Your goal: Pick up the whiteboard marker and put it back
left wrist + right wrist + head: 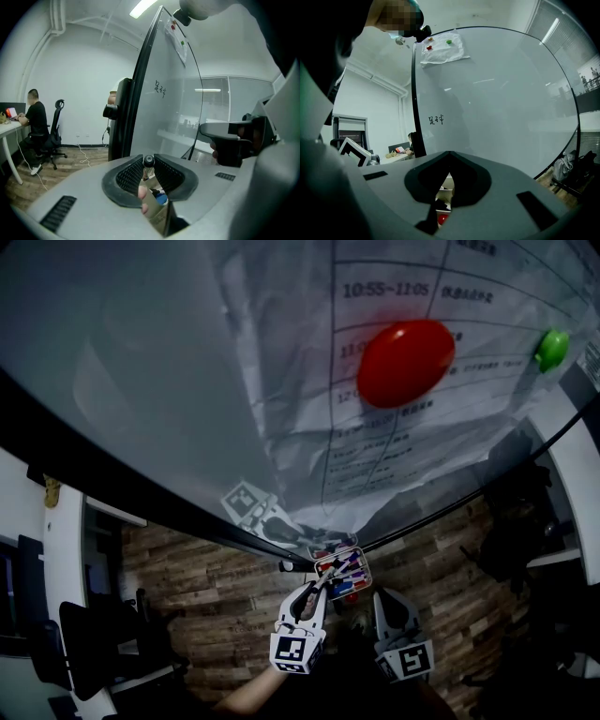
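Note:
My left gripper (322,587) is shut on the whiteboard marker (330,578). It holds the marker right at the small marker tray (320,563), which hangs on the whiteboard's lower edge and holds several other markers. In the left gripper view the marker's dark round end (148,161) sticks up between the ribbed pads (130,176), and the tray's contents (161,199) show below. My right gripper (382,600) hovers just right of the tray. Its jaws (447,154) meet with nothing between them.
The whiteboard (497,93) rises close ahead, with a paper sheet (422,437) pinned by a red magnet (405,362) and a green magnet (551,348). Its black frame post (123,117) stands at the left. A person (35,117) sits at a desk far left, beside an office chair (56,126).

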`<state>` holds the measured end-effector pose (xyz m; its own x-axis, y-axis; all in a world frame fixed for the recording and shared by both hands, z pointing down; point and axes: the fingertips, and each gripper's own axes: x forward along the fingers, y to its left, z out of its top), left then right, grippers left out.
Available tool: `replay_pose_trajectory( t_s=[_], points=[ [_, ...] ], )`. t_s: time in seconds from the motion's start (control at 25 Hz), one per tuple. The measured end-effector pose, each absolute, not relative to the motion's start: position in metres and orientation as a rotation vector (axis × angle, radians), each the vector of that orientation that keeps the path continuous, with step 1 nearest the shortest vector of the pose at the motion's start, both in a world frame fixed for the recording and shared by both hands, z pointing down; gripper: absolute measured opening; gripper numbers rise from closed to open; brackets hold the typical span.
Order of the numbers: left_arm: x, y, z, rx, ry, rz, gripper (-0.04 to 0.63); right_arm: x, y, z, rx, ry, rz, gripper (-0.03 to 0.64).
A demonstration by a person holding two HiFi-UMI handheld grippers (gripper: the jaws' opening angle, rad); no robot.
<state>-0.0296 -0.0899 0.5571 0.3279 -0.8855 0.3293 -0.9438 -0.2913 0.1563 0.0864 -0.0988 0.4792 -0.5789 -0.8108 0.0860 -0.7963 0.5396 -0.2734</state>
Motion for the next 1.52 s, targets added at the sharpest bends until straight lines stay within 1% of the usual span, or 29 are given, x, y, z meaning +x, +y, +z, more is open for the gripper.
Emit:
replay_pose_trajectory(
  t_s=[1.52],
  points=[
    [-0.035,-0.093,0.574,2.256,-1.608,0.244,0.083,0.081,-0.096,0.477,-1.424,2.708,-0.437,0.012]
  ],
)
